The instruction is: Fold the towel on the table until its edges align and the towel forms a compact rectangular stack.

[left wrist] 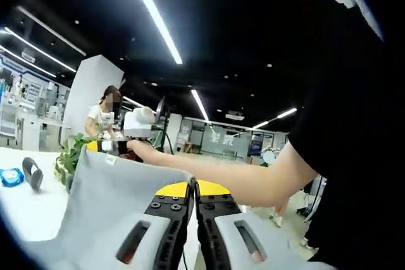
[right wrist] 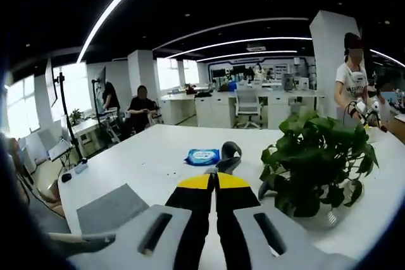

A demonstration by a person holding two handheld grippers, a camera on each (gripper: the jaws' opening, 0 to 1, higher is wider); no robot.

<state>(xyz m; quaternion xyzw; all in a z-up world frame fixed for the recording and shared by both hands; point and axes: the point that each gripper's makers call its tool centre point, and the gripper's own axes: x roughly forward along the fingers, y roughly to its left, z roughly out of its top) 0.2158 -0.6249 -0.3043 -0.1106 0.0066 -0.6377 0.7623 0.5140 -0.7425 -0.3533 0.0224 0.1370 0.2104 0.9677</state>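
Open table (right wrist: 152, 156) lies left of the plant (right wrist: 314, 162); a blue packet (right wrist: 202, 157) and grey strap (right wrist: 229, 156) lie ahead.

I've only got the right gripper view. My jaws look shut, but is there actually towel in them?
Observer: It looks so. In the left gripper view the right gripper holds a corner of the towel up off the table.
Operator: And the left gripper?
Observer: The left gripper is shut at the towel's near edge, and the grey cloth spreads away from its jaws.
Operator: Is the towel lying flat between them?
Observer: No. It is a raised sheet sloping from one gripper to the other.
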